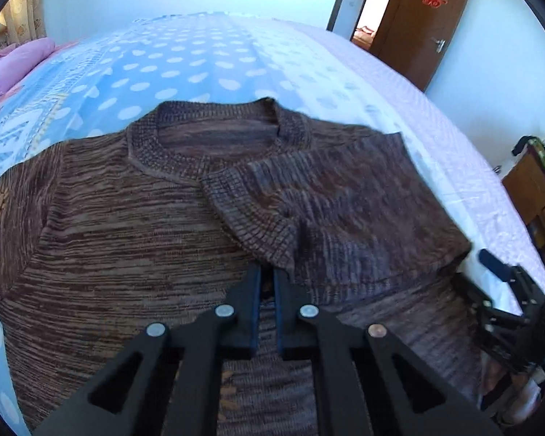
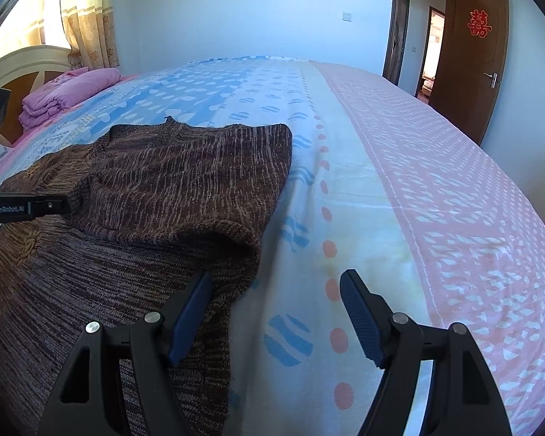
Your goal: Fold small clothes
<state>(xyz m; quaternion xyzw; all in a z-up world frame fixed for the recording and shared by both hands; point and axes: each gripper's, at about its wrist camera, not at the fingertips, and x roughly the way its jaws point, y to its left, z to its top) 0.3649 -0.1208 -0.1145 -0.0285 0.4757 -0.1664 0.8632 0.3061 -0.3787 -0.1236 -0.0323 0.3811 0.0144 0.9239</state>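
On bed (image 2: pixel 381 181) | sweater (image 1: pixel 127 236) cuff pinched, left claw (image 1: pixel 267 276) | right claw (image 2: pixel 276 290) spread

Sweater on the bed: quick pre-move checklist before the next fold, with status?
1. Sweater lies flat on the bed sheet, neckline away from the cameras: ok.
2. One sleeve already folded across the chest: ok.
3. Left gripper shut on the sleeve cuff edge: the fingers are together at the cuff, but whether the fabric is really pinched: cannot tell.
4. Right gripper open and holding nothing, one finger over the sweater's side edge, the other over the sheet: ok.
5. Other sleeve, at the left of the left wrist view, not yet folded in: not ok.
6. Bed beside the sweater free of clutter; pink bedding sits far off: ok.
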